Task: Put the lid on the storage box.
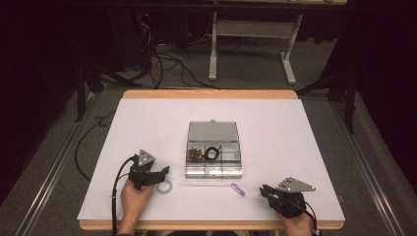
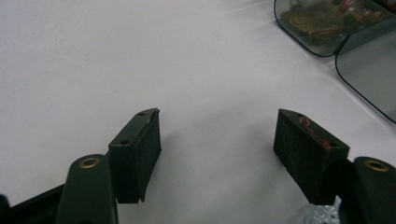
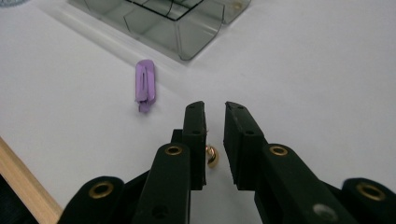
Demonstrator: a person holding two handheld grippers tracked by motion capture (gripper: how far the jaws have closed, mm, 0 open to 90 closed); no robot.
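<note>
A clear compartment box (image 1: 237, 167) lies open mid-table with its lid (image 1: 213, 131) folded back. My left gripper (image 1: 166, 170) hovers to the left of the box, just above a pale ring (image 1: 164, 187). In the left gripper view its jaws (image 2: 217, 114) stand wide open over bare table, and a glint of the ring (image 2: 317, 215) shows at the bottom. My right gripper (image 1: 263, 189) sits at the front right with its jaws (image 3: 215, 106) a narrow gap apart. A small gold bead (image 3: 212, 156) lies in that gap, touching only one jaw. A purple clip (image 3: 145, 84) lies ahead.
The box holds a black loop (image 1: 213, 152) and brownish trinkets (image 1: 195, 154) in its rear cells. The purple clip (image 1: 237, 189) rests between box and right gripper. The table's wooden front edge (image 3: 18, 177) runs close to the right gripper. Cables and a desk frame (image 1: 251, 44) stand beyond the table.
</note>
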